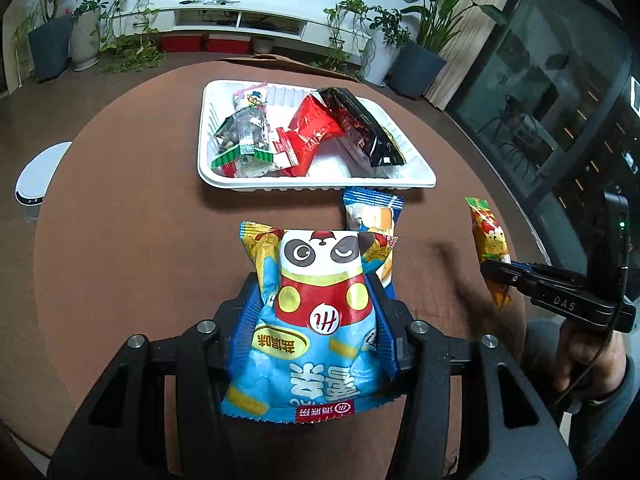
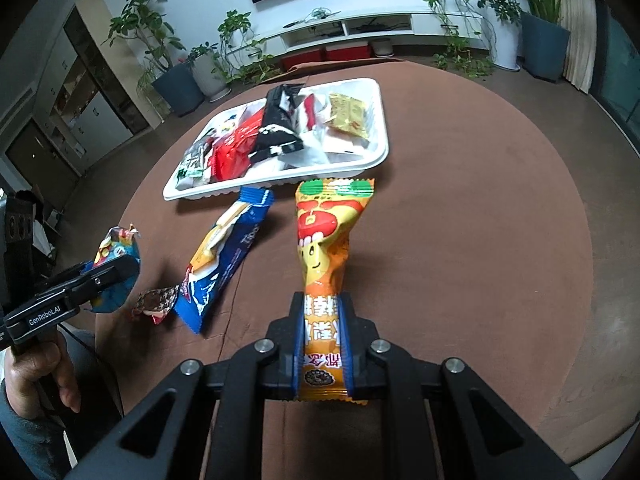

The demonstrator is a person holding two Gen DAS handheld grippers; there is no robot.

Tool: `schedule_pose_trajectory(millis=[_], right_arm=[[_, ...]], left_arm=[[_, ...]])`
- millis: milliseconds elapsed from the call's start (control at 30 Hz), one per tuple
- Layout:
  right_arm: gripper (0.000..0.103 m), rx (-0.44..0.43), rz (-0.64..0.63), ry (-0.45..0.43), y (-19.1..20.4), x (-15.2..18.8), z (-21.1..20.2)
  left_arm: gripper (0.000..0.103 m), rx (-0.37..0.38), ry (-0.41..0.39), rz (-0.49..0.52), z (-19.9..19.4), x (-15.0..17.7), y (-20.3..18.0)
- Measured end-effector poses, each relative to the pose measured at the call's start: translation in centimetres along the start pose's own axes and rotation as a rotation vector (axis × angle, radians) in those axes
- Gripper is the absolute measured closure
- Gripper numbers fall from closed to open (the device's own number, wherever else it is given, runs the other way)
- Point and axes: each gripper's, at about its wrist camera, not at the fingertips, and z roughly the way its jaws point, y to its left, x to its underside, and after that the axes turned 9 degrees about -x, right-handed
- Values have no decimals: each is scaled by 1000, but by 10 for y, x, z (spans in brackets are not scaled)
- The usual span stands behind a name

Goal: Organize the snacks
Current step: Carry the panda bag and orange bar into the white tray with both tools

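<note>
My left gripper (image 1: 314, 288) is shut on a puffy blue snack bag with a panda (image 1: 316, 316), lifted above the round brown table (image 1: 128, 248). My right gripper (image 2: 322, 308) is shut on a slim orange snack packet (image 2: 326, 240), also held off the table; the same orange packet (image 1: 490, 240) shows at the right of the left wrist view. A white tray (image 1: 416, 178) at the table's far side holds several packets, red, black, green and yellow. A blue biscuit packet (image 2: 224, 256) lies on the table in front of the tray.
A small brown patterned wrapper (image 2: 156, 304) lies near the blue packet, close to the left gripper (image 2: 116, 272) seen from the side. A person's hand (image 2: 36, 372) grips that tool. Potted plants (image 2: 176, 76) and a white TV shelf (image 2: 360, 28) stand beyond the table.
</note>
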Motion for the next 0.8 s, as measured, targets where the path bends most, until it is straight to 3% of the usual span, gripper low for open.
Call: schedule_pose_trajectory(millis=[367,600,800], right_arm=[[87,17,29,-60,-21,-22,-21],[87,37,0,-126,-33,-71,-36],[87,-13,-71,-162,-14,-130,-24]], left_arm=[[55,-8,-48,-20,-18,-26,17],[55,-23,-112,3,-35,-75,24],[55,-25,-150,13,-36,-126,26]])
